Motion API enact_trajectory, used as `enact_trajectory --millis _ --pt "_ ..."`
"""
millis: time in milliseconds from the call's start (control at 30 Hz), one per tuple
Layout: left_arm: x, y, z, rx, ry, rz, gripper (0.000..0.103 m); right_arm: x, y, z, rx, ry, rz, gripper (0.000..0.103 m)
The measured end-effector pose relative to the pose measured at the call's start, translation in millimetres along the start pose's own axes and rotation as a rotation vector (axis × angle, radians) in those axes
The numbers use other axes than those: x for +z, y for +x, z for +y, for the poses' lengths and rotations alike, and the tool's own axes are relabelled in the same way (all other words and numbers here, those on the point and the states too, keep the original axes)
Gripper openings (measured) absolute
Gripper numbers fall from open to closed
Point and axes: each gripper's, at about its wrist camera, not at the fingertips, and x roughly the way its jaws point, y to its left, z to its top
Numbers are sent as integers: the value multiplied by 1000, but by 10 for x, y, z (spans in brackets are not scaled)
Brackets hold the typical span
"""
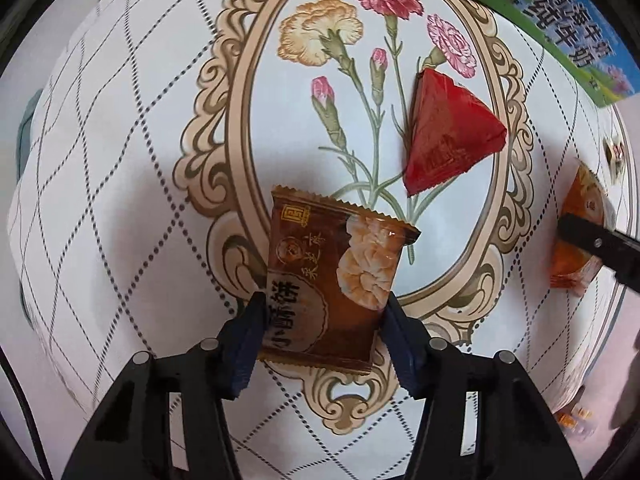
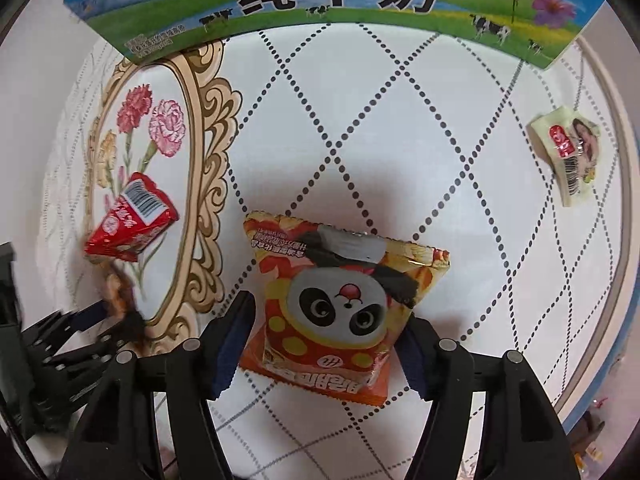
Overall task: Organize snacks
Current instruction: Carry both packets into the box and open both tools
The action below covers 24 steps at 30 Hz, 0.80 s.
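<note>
Tablecloth (image 2: 360, 140) bears red packet (image 1: 452, 136), milk carton (image 2: 320, 8).

milk carton (image 2: 332, 0) cropped at top

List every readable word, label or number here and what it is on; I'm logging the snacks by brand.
"纯牛奶" on the milk carton; its small print is unreadable.
"小酥饼", upside down, on the brown pastry packet in the left gripper.
Korean lettering, upside down and not reliably readable, on the panda snack bag in the right gripper.
Barcodes only, digits too small, on the red triangular packet and cream packet.
</note>
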Motion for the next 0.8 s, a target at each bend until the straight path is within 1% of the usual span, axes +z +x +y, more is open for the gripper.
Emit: enact_trajectory --millis 33,67,100,133,233,333,433,500,567,633,733,800 --pt "-197 -52 95 -10 -16 0 54 -30 -8 23 -7 -5 -18 59" --pt "-237 -96 92 -22 -32 -1 54 -53 -13 43 -1 -8 -27 55" --pt "-280 -172 65 -33 -40 -7 53 -89 2 93 12 -8 -31 55" --pt "-217 -217 54 -42 -47 -13 53 -105 -26 83 31 -7 -32 53" --pt "-310 -474 -103 -85 -53 -43 53 -129 -175 47 86 4 -51 53" --pt "-300 -794 -338 -144 -31 -84 54 -58 -469 -94 170 33 -93 53" --pt "-161 -1144 -661 -196 16 -137 54 86 -839 -238 226 38 -150 53" --pt "30 -1336 -825 -225 51 -163 53 236 -1112 -399 245 34 -197 52" --pt "411 -1539 -937 -260 77 -188 54 392 -1352 -497 254 34 -245 53" --pt "695 -1718 -1100 -272 96 -216 54 603 -1576 -610 243 36 -294 52" --pt "1148 -1910 -1360 -262 120 -254 54 925 -1830 -805 219 61 -343 52" --pt "1527 -1950 -1508 -237 140 -261 54 1218 -1902 -956 230 82 -345 53"
